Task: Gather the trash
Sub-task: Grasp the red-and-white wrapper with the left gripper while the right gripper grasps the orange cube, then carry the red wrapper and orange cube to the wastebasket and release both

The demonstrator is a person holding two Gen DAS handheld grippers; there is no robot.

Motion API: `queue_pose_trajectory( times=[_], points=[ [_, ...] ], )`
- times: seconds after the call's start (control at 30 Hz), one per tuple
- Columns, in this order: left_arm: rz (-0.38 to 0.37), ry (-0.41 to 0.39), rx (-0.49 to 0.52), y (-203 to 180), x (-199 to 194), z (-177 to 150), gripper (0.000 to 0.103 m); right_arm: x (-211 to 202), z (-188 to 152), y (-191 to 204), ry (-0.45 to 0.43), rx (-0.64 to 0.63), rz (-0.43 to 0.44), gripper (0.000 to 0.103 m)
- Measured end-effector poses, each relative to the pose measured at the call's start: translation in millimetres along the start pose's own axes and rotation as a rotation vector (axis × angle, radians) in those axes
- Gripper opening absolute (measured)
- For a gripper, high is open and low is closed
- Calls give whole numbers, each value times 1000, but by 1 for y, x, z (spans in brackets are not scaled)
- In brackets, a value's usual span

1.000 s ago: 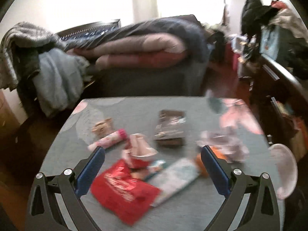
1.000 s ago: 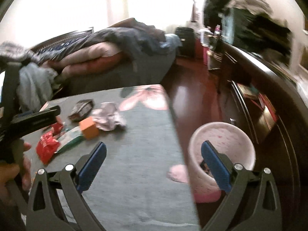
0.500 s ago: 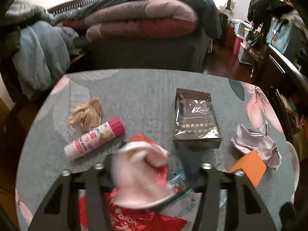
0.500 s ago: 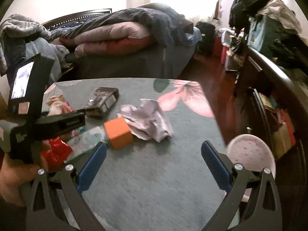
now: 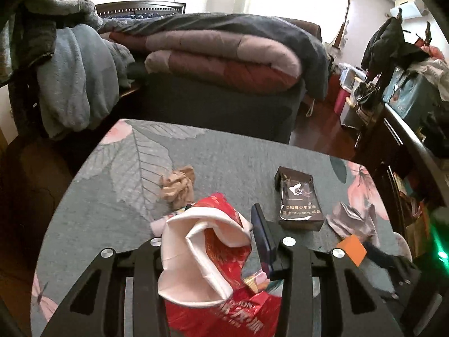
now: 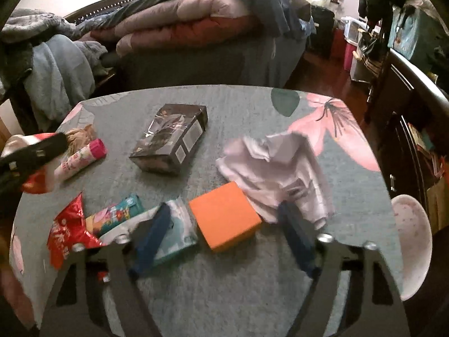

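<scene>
Since the earlier frame the left gripper [image 5: 213,241] has clamped and lifted the crushed paper cup [image 5: 202,255] at lower centre, while the right gripper [image 6: 224,230], jaws closing around the orange box [image 6: 224,219] without gripping yet, could snag the crumpled paper [image 6: 280,165] touching it

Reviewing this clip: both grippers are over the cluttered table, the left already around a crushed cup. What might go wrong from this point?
1. The left gripper clamps a crushed red-and-white paper cup; soft and deformed, it may slip out in transit.
2. The right gripper is closing around the orange box, which touches the crumpled white paper and the tissue pack; a finger could snag either.
3. The pink bin sits beyond the table edge, so a drop could miss.
</scene>
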State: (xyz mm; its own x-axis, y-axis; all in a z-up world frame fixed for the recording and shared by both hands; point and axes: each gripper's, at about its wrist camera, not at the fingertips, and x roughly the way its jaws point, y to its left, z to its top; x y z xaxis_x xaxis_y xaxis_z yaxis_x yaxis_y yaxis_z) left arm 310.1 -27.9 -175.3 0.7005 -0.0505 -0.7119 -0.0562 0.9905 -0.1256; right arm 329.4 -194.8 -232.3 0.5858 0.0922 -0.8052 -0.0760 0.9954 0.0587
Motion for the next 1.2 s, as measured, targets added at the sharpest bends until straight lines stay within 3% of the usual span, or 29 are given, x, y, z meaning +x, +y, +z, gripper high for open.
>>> queue_pose_trajectory(
  times=[0.03, 0.07, 0.47, 0.83, 1.2],
  points=[
    [-1, -5, 1, 2, -2, 1, 41, 0, 0, -1, 2, 8, 10, 47],
    [-2, -9, 3, 3, -5, 1, 41, -2, -1, -2, -4, 14, 8, 47],
    [-64, -39, 20, -11, -36, -2, 41, -57, -20, -30, -82, 74, 56, 46],
    [-144, -70, 107, -68, -67, -19, 41, -107, -54, -81, -139, 153, 60, 46],
    [-209, -84, 221, -132, -79, -35, 41, -129, -82, -129, -173, 234, 15, 47]
  ],
)
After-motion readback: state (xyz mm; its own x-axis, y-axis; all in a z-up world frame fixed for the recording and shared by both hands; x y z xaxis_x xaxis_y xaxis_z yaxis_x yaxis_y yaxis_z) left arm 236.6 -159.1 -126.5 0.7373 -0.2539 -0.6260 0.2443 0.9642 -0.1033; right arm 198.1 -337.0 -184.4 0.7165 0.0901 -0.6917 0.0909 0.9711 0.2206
